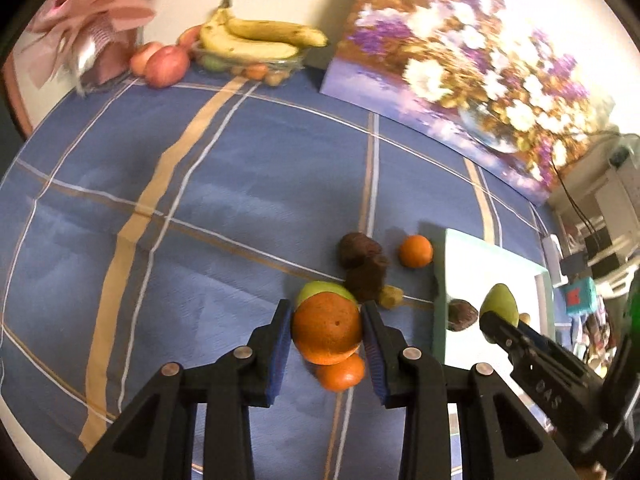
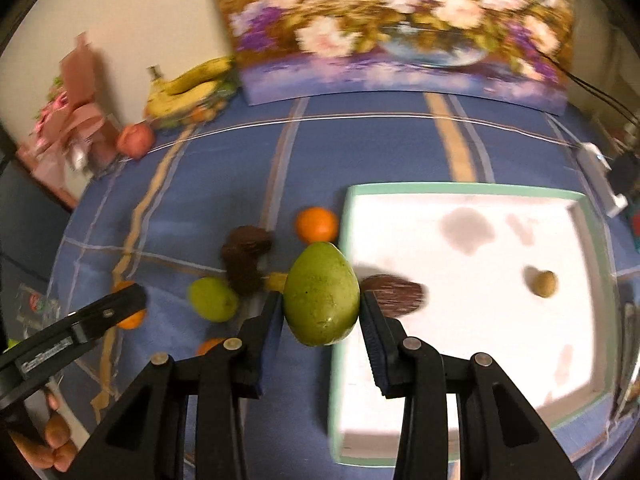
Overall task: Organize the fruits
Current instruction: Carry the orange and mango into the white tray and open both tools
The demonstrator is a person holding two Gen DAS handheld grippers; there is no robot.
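Tongs (image 1: 326,332) pinch round, dimpled orange (image 1: 327,328).

On my right gripper (image 1: 490,322), seen from my left wrist, raised letters read roughly "DAS". My left gripper (image 2: 132,300) bears a white label, too blurred to read.

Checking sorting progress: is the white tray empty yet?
Not empty: the white tray holds a brown fruit and a small tan fruit.
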